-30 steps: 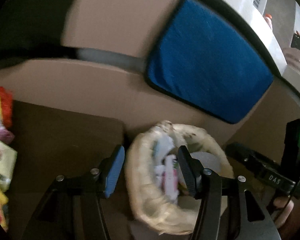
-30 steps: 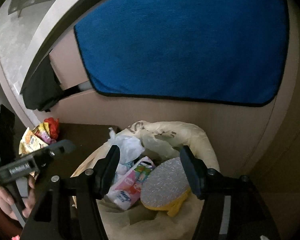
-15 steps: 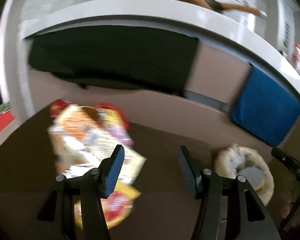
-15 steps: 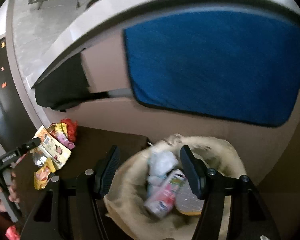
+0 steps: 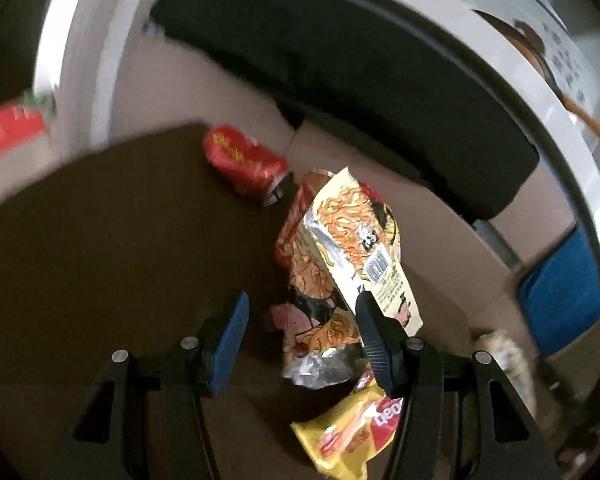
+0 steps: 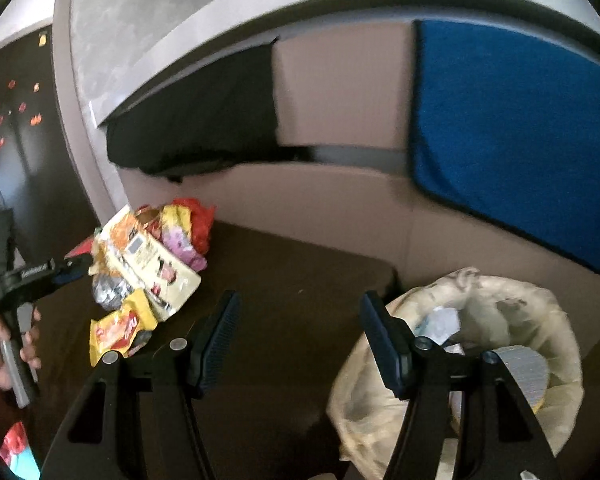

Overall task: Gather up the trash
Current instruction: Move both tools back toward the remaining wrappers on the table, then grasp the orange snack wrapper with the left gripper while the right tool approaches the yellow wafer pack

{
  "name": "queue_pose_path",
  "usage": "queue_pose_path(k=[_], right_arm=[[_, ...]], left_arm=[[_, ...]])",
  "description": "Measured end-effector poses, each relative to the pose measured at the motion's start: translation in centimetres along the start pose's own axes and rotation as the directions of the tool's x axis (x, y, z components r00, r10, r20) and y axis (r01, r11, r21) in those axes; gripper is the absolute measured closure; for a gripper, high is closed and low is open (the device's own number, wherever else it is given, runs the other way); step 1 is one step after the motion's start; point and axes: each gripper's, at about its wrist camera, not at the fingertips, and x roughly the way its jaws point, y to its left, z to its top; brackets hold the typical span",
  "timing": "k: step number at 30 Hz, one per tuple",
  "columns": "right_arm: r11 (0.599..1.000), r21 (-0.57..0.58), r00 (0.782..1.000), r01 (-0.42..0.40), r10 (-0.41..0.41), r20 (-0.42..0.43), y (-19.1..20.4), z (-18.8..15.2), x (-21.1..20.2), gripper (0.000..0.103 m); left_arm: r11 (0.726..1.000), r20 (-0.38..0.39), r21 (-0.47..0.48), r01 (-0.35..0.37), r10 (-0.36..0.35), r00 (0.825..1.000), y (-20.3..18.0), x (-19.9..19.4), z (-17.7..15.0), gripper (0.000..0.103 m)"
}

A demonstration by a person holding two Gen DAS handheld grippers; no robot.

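Note:
A pile of snack wrappers lies on the dark floor mat (image 6: 300, 280): a pale noodle packet (image 5: 364, 240), a red crumpled bag (image 5: 244, 164) and a yellow wrapper (image 5: 352, 436). My left gripper (image 5: 300, 320) is open just above the pile, the noodle packet by its right finger. The pile also shows in the right wrist view (image 6: 148, 264), with the left gripper (image 6: 72, 268) beside it. My right gripper (image 6: 296, 320) is open and empty, over the mat left of the beige trash bag (image 6: 500, 312), which holds wrappers and a round grey sponge (image 6: 524, 364).
A blue towel (image 6: 520, 128) and a black cloth (image 6: 204, 120) hang on the beige cabinet front under a white counter. The trash bag appears blurred at the left wrist view's right edge (image 5: 504, 352). A dark fridge with magnets (image 6: 16, 120) stands at left.
My left gripper has swung left from over the trash bag to the wrapper pile. My right gripper has pulled back and left, so the bag now sits at its right.

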Motion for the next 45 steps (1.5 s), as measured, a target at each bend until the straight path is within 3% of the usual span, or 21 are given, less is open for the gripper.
queue_pose_path(k=[2,7,8,9,14,20,27,29,33,38,45], right_arm=[[1.000,-0.011,1.000,-0.003,0.003,-0.022,0.7,-0.4,0.9,0.043],[1.000,-0.001,0.997,-0.027,0.027,-0.077,1.4,-1.0,2.5,0.043],[1.000,0.000,0.996,-0.029,0.029,-0.087,1.4,-1.2,2.6,0.043],[1.000,0.000,0.995,-0.031,0.031,-0.097,1.6,-1.4,2.8,0.043],[0.998,-0.027,0.990,-0.049,0.045,-0.133,3.2,-2.1,2.9,0.043],[0.991,-0.032,0.977,-0.127,0.119,-0.176,6.2,-2.5,3.5,0.043],[0.968,-0.045,0.944,-0.249,0.232,-0.235,12.0,-3.4,5.1,0.042],[0.960,-0.068,0.936,-0.272,0.248,-0.250,13.9,-3.7,5.5,0.042],[0.937,-0.123,0.918,-0.327,0.283,-0.278,17.4,-4.0,6.2,0.041],[0.884,-0.242,0.899,-0.399,0.325,-0.294,21.3,-3.9,6.5,0.039],[0.850,-0.334,0.892,-0.407,0.291,-0.346,24.5,-4.1,8.7,0.037]], left_arm=[[0.998,-0.041,-0.027,0.058,-0.059,0.997,0.5,1.4,0.5,0.047],[0.995,-0.098,-0.030,0.094,-0.097,0.990,0.2,4.5,1.4,0.047],[0.995,-0.114,-0.038,0.094,-0.098,0.989,-0.1,4.9,1.5,0.054],[0.995,-0.114,-0.038,0.093,-0.097,0.989,-0.3,4.9,1.6,0.068],[0.994,-0.029,0.108,0.028,-0.025,0.999,-2.6,2.2,1.7,0.091],[0.991,0.119,0.125,-0.049,0.034,0.992,-1.8,-5.5,1.5,0.094],[0.971,0.322,0.153,-0.186,0.128,0.938,0.1,-13.6,0.3,0.094],[0.971,0.340,0.138,-0.196,0.140,0.930,0.9,-14.8,0.1,0.094],[0.975,0.332,0.101,-0.200,0.157,0.930,2.9,-16.2,-0.8,0.094],[0.972,0.337,0.084,-0.218,0.178,0.924,4.3,-17.4,-2.1,0.094],[0.967,0.353,0.077,-0.242,0.201,0.914,4.8,-17.9,-3.0,0.094]])
